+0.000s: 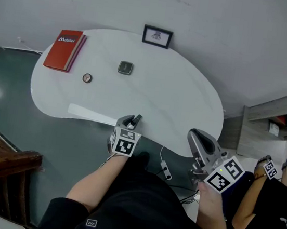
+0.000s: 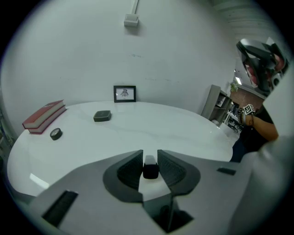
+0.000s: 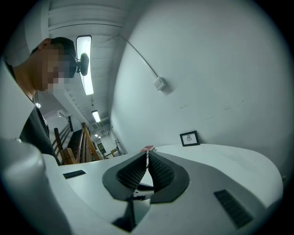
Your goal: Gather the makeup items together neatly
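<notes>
White table [image 1: 187, 101] carries a red book [image 1: 64, 49] far left, a framed picture [image 1: 157, 36] at the back edge, a dark square compact [image 1: 125, 68] mid-table and a small round tin [image 1: 87, 78] near the book. Left gripper [image 2: 149, 161] clamps a small black-and-white tube [image 2: 150, 169] (lipstick, possibly) over the near edge. Right gripper [image 3: 147, 172] is clenched and empty.

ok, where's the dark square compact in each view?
Head view: dark square compact upper-left of centre, below-left of the framed picture.
Left gripper view: dark square compact left of centre, below-left of the framed picture.
Right gripper view: not in it; shared landmark, the framed picture, right of centre.
</notes>
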`<state>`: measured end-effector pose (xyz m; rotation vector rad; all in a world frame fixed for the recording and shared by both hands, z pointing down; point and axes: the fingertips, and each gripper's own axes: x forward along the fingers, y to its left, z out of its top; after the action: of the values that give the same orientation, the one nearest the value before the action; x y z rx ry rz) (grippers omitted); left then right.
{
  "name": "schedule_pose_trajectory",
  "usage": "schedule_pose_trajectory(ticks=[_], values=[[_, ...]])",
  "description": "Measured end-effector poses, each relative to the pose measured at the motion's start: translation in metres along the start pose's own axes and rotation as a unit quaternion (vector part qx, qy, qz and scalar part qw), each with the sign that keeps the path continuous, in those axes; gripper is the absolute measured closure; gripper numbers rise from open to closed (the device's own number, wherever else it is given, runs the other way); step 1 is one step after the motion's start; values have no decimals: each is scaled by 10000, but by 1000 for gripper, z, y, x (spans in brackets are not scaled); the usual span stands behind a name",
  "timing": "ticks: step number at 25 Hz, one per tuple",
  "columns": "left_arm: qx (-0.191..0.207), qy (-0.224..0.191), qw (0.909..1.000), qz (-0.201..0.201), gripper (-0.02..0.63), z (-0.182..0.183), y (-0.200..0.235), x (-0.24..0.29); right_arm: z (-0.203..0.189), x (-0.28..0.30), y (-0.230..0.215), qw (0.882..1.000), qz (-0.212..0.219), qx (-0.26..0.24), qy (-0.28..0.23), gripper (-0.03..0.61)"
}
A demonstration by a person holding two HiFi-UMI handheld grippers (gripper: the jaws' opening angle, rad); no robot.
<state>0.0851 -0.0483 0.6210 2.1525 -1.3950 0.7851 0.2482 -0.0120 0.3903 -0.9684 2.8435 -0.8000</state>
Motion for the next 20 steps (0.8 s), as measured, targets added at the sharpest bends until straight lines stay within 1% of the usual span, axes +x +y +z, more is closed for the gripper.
schedule_pose_trajectory(ticks=[5,7,9,11,14,16,18,20], values=[[-132,-55,9997,174,511,9,34,-15,-2,24,2,9998,160,66,102,540],[-280,-76,9995,87,511,8,49,-12,-6,41,1,9996,171,57,202,540],[-390,-256,9989,-48,511,11,61,-7,-10,59,-3,9995,124,90,286,540],[-324,-348,9988,-137,509,15,69,-2,-11,73,-7,9993,42,202,297,540],[-87,-343,9991,-233,509,22,76,2,-14,90,-6,9988,-15,305,370,541],[-119,-329,9989,-300,509,23,81,3,-14,98,-5,9987,-40,289,428,540],[-198,-317,9987,-347,511,25,87,4,-9,104,-6,9989,-81,283,376,541],[-188,-331,9986,-370,509,31,93,5,-2,108,-9,9991,-140,274,305,540]])
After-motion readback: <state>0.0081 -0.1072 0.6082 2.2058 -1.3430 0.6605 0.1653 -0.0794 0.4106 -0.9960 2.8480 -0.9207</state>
